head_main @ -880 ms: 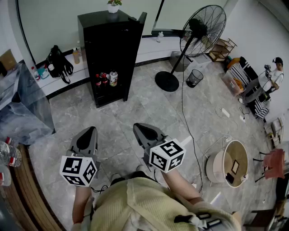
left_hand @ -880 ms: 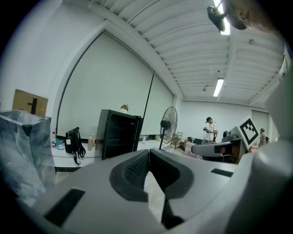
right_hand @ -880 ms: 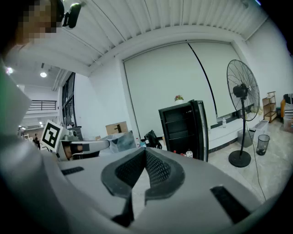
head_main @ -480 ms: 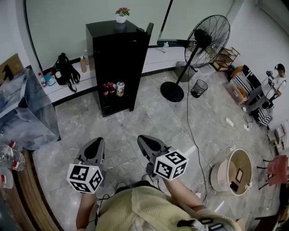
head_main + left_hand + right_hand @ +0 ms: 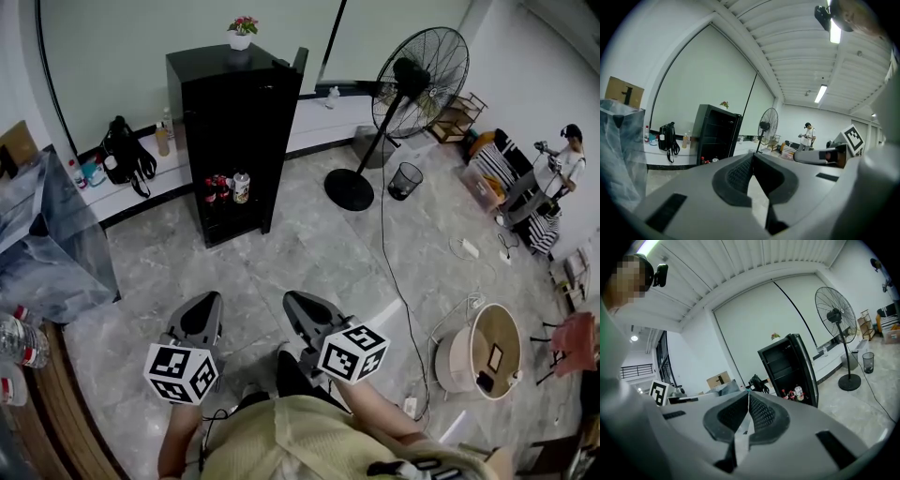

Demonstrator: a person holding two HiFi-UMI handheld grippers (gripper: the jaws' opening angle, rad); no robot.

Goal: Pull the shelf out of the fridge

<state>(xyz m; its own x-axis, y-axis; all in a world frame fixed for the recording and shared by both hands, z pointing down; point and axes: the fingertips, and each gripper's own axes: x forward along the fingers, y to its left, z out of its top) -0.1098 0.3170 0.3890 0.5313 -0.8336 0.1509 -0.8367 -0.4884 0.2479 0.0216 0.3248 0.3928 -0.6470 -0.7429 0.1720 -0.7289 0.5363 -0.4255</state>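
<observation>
The black fridge stands across the tiled floor with its door swung open to the right. Its shelves show as dark bars inside, and cans and bottles sit at the bottom. My left gripper and right gripper hang side by side close to my body, far short of the fridge. Both point towards it, shut, with nothing between the jaws. The fridge shows beyond the shut left gripper. The right gripper is also shut and empty.
A tall standing fan and a small waste bin stand right of the fridge. A cable runs along the floor to a round tub. A plastic-covered bulk and bottles sit left. A person stands far right.
The head view has swayed a little, and both grippers sit slightly lower in it. They stay shut and empty, and the fridge is still far off.
</observation>
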